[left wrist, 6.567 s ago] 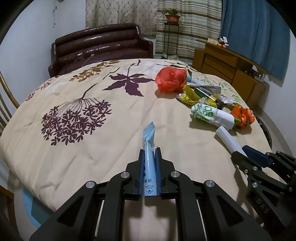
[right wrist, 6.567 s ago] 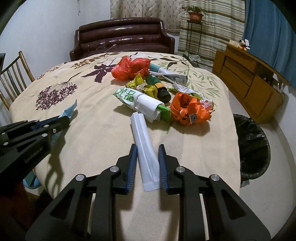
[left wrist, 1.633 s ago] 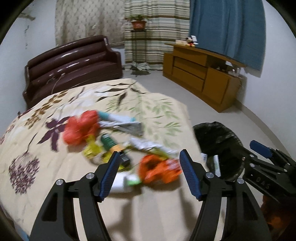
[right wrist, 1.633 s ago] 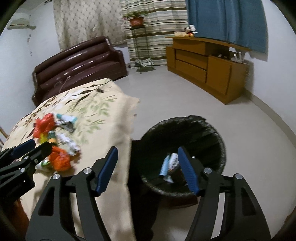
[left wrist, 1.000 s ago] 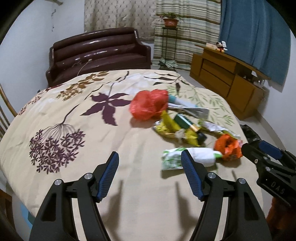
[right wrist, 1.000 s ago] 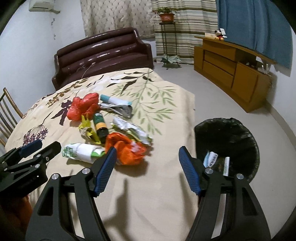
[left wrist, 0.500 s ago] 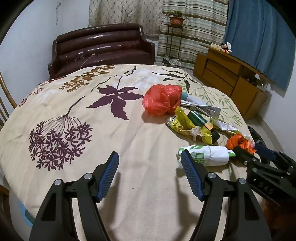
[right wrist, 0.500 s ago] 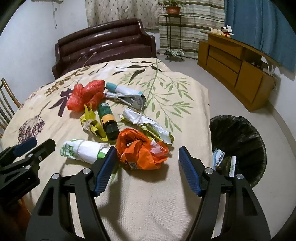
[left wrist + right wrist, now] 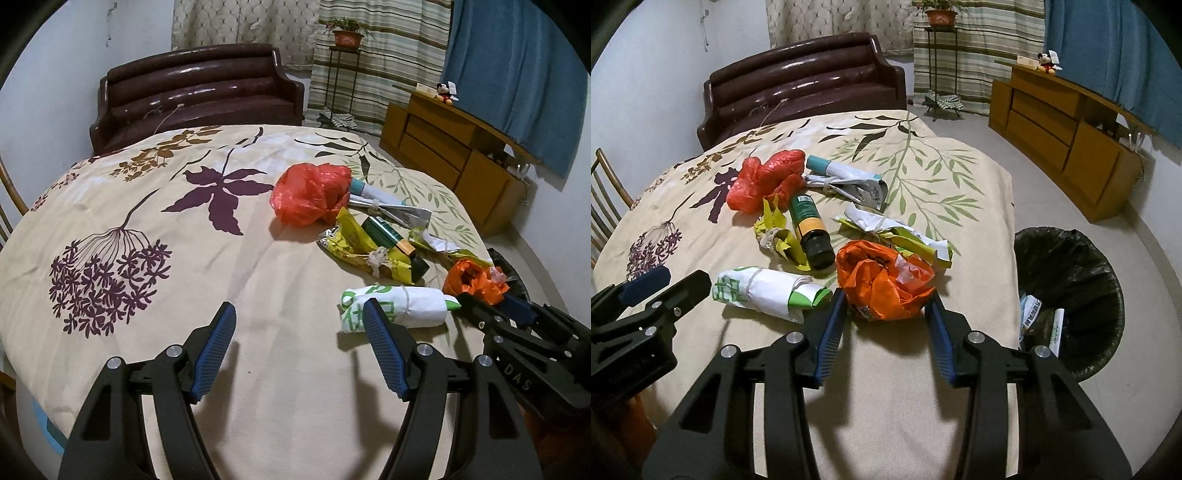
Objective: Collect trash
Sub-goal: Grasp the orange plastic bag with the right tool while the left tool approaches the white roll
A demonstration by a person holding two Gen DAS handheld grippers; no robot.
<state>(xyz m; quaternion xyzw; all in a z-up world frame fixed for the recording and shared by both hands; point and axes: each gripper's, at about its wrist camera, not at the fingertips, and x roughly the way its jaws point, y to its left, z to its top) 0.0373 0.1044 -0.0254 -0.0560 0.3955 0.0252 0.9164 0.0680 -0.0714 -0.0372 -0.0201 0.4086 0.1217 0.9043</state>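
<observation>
the right gripper [image 9: 886, 306] is closing its jaws around the crumpled orange bag [image 9: 884, 282], which sits between the blue pads at the near right of the trash pile on the leaf-print cloth [image 9: 923, 387]; the pads look just at the bag's sides, and i cannot tell that they press it yet. the left gripper [image 9: 299, 334] hangs spread wide with nothing between its jaws, its right pad just near the white and green paper roll [image 9: 395, 306]. the likely trouble is the bag itself: it is loose, puffy film, so the pads may pinch only an outer fold and the rest could sag, unfurl or slip free on the way to the black-lined bin [image 9: 1071, 291] on the floor to the right of the table. a trailing fold might also drag the tied yellow-green wrapper [image 9: 897, 234] touching its far side, or nudge the paper roll just to its left. the bin is close beside the table edge, so a short carry, but a drop at the edge would land on the floor. the bag is a rough lump with no real pointing end; its longer axis runs left to right, across the jaws' closing line. the paper roll lies left to right too, its green end toward the orange bag.
</observation>
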